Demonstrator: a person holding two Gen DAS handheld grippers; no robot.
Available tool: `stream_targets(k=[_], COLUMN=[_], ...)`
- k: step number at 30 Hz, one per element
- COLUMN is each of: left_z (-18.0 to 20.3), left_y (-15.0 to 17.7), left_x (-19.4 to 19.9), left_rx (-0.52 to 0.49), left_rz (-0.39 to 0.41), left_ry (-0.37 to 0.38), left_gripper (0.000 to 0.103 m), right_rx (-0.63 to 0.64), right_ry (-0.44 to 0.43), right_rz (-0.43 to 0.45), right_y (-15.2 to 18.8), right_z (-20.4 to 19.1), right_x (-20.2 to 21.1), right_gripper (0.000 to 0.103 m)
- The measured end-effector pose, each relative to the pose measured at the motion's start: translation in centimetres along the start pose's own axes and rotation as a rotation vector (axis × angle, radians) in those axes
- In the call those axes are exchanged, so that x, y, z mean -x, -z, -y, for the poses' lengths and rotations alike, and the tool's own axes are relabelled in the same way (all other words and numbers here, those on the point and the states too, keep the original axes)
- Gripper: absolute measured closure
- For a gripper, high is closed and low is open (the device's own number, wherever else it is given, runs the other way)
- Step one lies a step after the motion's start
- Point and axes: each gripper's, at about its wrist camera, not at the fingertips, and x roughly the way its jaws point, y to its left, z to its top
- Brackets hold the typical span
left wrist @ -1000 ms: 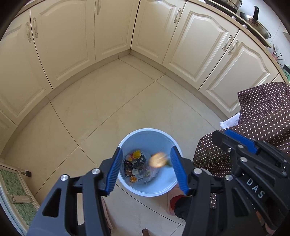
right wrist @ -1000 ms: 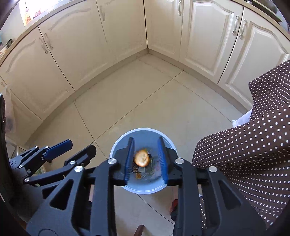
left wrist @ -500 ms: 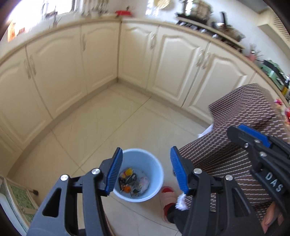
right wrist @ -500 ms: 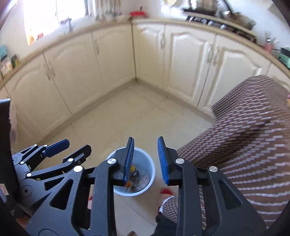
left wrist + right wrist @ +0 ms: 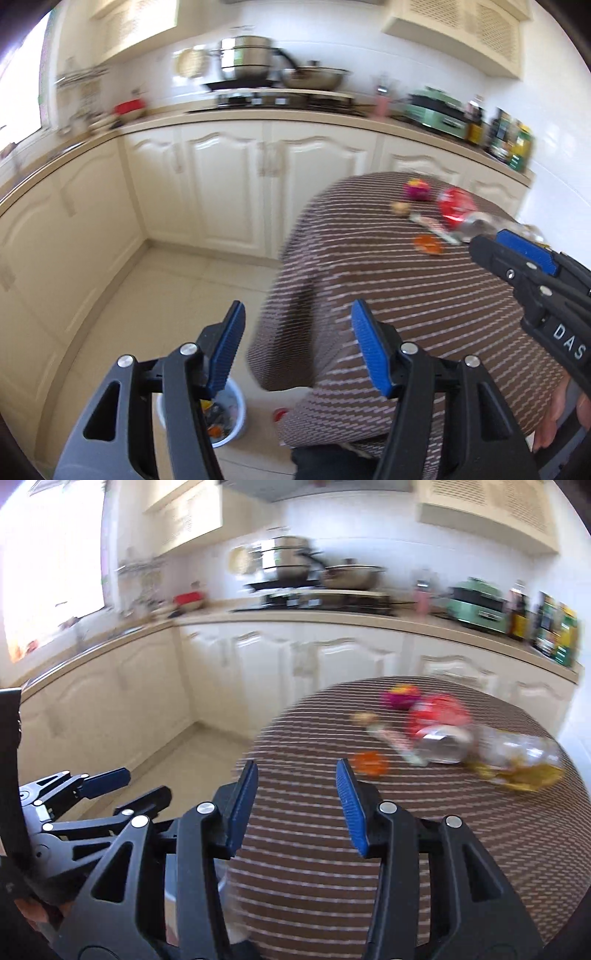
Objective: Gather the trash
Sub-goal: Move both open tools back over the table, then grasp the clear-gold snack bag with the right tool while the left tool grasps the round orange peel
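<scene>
Both grippers are raised beside a round table under a brown dotted cloth. My left gripper has its jaws opening with nothing between them. It is over the table's left edge, and the pale blue bin with trash in it stands low on the floor behind its left finger. My right gripper also has its jaws opening and holds nothing. Ahead of it on the cloth lie an orange peel, a wrapper, a tan scrap, a pink item, a red-labelled clear bottle and a yellow-labelled bottle.
Cream cabinets run along the back and left under a counter with pots on a stove, a green appliance and bottles. A tiled floor lies between the cabinets and the table. A hand holds the right gripper's handle.
A round scrap fell into the bin a second ago. Both grippers have since swung up and away from the bin toward the tabletop. The right jaws have widened.
</scene>
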Motion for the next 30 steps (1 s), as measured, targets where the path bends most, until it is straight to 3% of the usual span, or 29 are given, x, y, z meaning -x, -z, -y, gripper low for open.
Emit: stream_targets(k=[6,11,15,18,25,28,29,30], left_z=[7.0,10.4,12.7,13.8,14.6,15.0,15.2,15.2], left_y=[-1.6,-2.6,-3.8,-4.8,-5.8,-6.2,-6.3,-6.3], left_x=[-3.3,-6.9,-9.8,-11.7,-15.3,-15.8,-15.8,-15.8], left_rx=[-0.088,-0.119,-0.137,-0.14,-0.142,-0.158,-0.161,-0.166], left_rz=[-0.047,-0.104,-0.134,-0.153,-0.216,-0.216,-0.212,-0.207], left_ry=[0.078,0.12,0.12,0.11,0.074,0.064,0.067,0.071], left_gripper=[0.043,0.043,0.043,0.043,0.043,0.044,0.059,0.066], right_rx=[-0.146,-0.27,-0.367,-0.383,-0.467,-0.516,-0.536,-0.551], right_ry=[0.145,0.212,0.214,0.273,0.303,0.278,0.256,0.236], right_rz=[0.012,0.008,0.009,0.027,0.012,-0.023,-0.034,-0.046], right_y=[1.0,2.6,3.1,2.9,2.5,2.3,2.2,2.2], right_z=[10.5,16.6,19.9,21.5,24.9,26.1,26.5,26.7], right_x=[2.0,2.3,2.7,3.2,1.9,0.2,-0.4,-0.9], right_gripper=[0.055,0.05,0.048,0.039,0.038,0.038,0.038,0.038])
